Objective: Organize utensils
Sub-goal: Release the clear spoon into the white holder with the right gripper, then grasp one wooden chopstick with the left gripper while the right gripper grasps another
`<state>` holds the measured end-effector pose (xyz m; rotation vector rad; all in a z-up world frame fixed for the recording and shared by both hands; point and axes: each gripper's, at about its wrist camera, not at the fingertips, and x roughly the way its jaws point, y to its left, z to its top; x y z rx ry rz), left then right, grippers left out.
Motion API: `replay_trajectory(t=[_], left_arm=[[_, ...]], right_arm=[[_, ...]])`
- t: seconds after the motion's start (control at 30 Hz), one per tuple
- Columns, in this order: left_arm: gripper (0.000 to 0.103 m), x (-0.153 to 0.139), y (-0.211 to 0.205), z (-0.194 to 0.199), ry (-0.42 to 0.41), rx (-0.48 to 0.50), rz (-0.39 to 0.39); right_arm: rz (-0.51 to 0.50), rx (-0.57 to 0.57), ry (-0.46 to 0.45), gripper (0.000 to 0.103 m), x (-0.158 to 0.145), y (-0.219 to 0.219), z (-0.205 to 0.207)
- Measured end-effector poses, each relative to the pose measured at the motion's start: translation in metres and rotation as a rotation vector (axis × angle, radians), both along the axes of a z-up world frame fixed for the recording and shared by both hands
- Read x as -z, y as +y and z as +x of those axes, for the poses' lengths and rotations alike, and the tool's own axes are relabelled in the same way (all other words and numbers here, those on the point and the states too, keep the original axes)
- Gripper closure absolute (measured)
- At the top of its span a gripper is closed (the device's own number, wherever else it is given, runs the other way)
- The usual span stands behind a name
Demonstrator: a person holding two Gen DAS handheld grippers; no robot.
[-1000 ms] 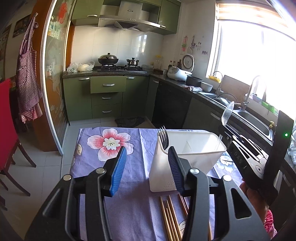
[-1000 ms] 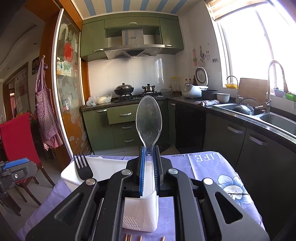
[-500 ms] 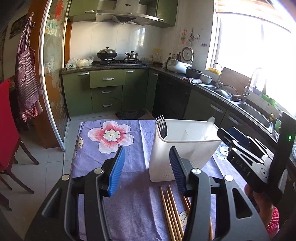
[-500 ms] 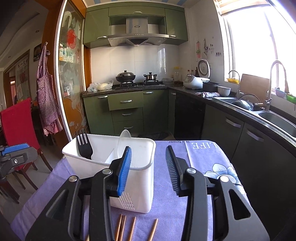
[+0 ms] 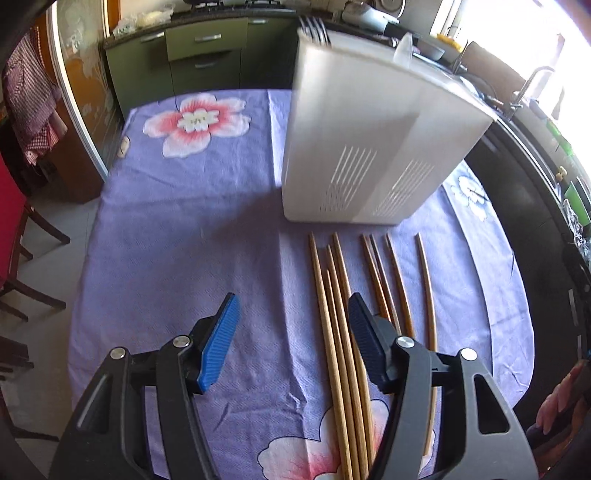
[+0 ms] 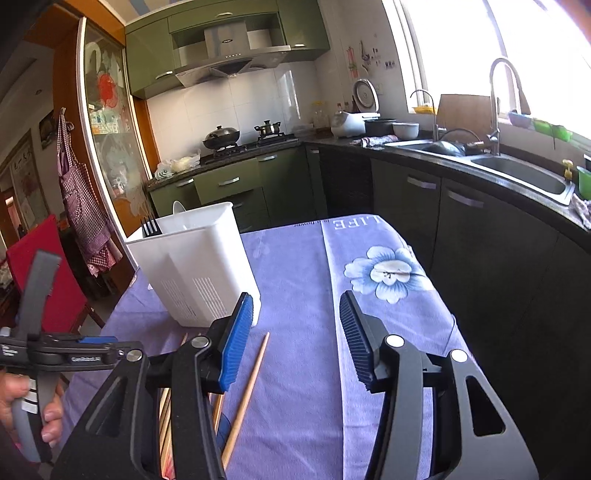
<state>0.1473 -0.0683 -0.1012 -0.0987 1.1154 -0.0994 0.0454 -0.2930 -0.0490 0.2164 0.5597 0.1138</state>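
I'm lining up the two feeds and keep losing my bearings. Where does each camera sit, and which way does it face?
Left wrist: on the left gripper, tilted steeply down at the chopsticks and white caddy; its open jaws show.
Right wrist: on the right gripper, facing across the table toward the kitchen counters; its open jaws and a hand on the other gripper show.
Shared: caddy, chopsticks, purple tablecloth.

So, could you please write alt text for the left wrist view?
The open left gripper points down at wooden chopsticks lying on a purple floral tablecloth, nothing between its pads. Beyond them stands a white caddy holding a fork.
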Motion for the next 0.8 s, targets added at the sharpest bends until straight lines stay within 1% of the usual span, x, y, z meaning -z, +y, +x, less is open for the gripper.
replay_trajectory(t=[0.1,0.17,0.23,0.4,0.53,0.8], left_arm=[[0.059,0.018,-0.007,0.003,0.046,-0.004,0.023],[0.062,0.024,-0.009,0.005,0.049,-0.017,0.055],[0.066,0.027,-0.009,0.006,0.057,-0.027,0.064],[0.066,0.026,-0.016,0.006,0.062,-0.013,0.059],[0.066,0.03,-0.022,0.008,0.077,-0.006,0.08],[0.069,0.036,-0.026,0.007,0.1,0.011,0.096]], right_arm=[[0.046,0.005,0.009,0.052,0.006,-0.013,-0.01],[0.068,0.004,0.015,0.052,0.009,-0.021,-0.015],[0.076,0.007,0.018,0.052,0.011,-0.024,-0.018],[0.098,0.018,0.026,0.052,0.011,-0.03,-0.018],[0.112,0.013,0.033,0.052,0.011,-0.03,-0.015],[0.117,0.004,0.036,0.051,0.008,-0.025,-0.011]])
